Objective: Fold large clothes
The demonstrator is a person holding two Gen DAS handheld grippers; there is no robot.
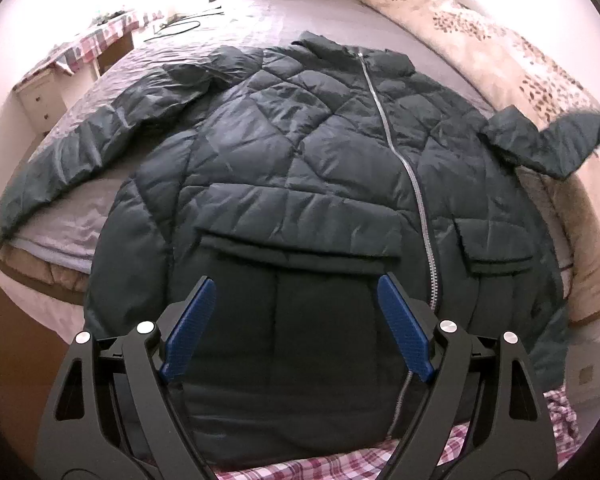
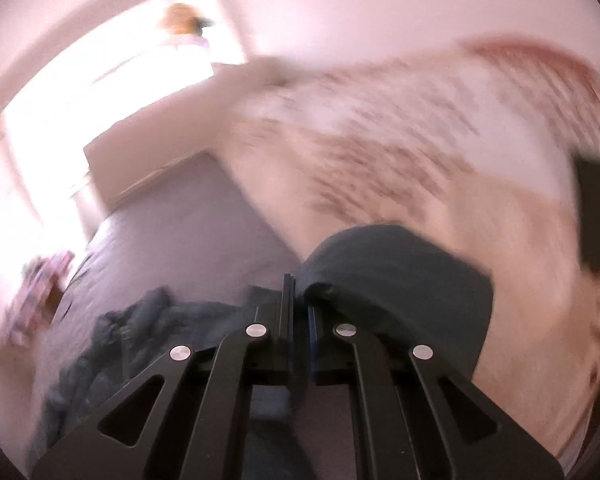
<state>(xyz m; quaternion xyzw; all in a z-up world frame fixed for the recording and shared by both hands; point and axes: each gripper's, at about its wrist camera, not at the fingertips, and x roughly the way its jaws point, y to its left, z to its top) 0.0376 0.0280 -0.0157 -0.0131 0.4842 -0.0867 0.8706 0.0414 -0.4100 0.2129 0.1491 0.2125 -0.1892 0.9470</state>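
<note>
A dark green quilted jacket (image 1: 284, 168) lies face up on the bed, zipped, collar at the far end, hem toward me. Its left sleeve (image 1: 80, 152) stretches out flat to the left. Its right sleeve (image 1: 548, 140) is lifted off the bed at the right edge of the left wrist view. My left gripper (image 1: 296, 320) is open and empty, hovering above the jacket's lower front near the pocket flap. My right gripper (image 2: 300, 300) is shut on the right sleeve's cuff (image 2: 400, 280), which bulges over the right finger; this view is motion-blurred.
The bed has a grey sheet (image 1: 236, 20). A cream leopard-print blanket (image 1: 500, 60) lies along the right side and shows in the right wrist view (image 2: 400, 140). A checked cloth (image 1: 320, 464) lies at the near edge. A bedside cabinet (image 1: 40, 96) stands at the left.
</note>
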